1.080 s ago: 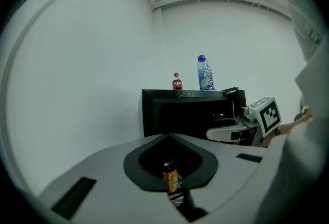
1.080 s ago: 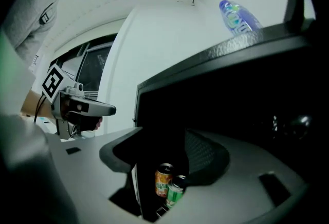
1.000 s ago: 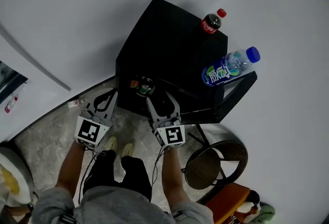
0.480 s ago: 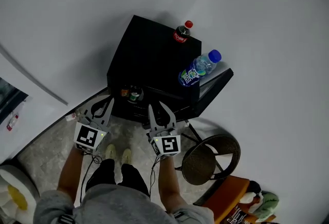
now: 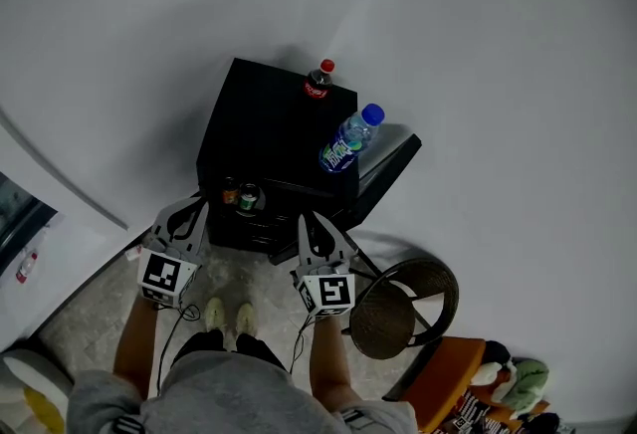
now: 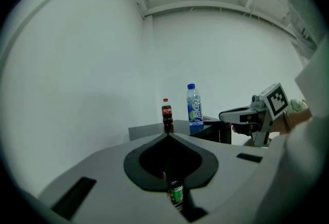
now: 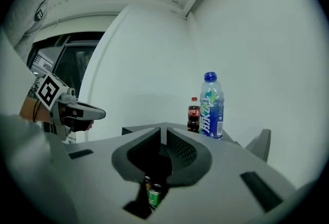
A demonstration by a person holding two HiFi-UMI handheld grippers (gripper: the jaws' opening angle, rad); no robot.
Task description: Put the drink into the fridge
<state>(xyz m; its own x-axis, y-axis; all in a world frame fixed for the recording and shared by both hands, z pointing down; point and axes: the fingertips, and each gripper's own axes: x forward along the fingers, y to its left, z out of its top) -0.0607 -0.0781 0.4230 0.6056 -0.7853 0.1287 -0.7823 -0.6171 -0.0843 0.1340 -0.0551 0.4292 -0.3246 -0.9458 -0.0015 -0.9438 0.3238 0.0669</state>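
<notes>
The blue-capped bottle [image 5: 346,139] stood upright on the tabletop [image 5: 261,128], nearest the right tool [image 5: 311,221], which had just been closing, empty; the left tool [image 5: 191,211] was also closed.

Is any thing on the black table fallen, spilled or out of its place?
Nothing stands out. The red-capped cola bottle, the blue-capped clear plastic bottle and the green can all stand upright on the black table; no spill shows.

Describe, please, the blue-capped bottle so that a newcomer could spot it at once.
Look at the black cabinet against the white wall. Two bottles stand at its far right. Yours is the taller, clear bottle with a blue cap and blue-green label; its neighbour, the cola bottle, is shorter, dark and red-capped.
</notes>
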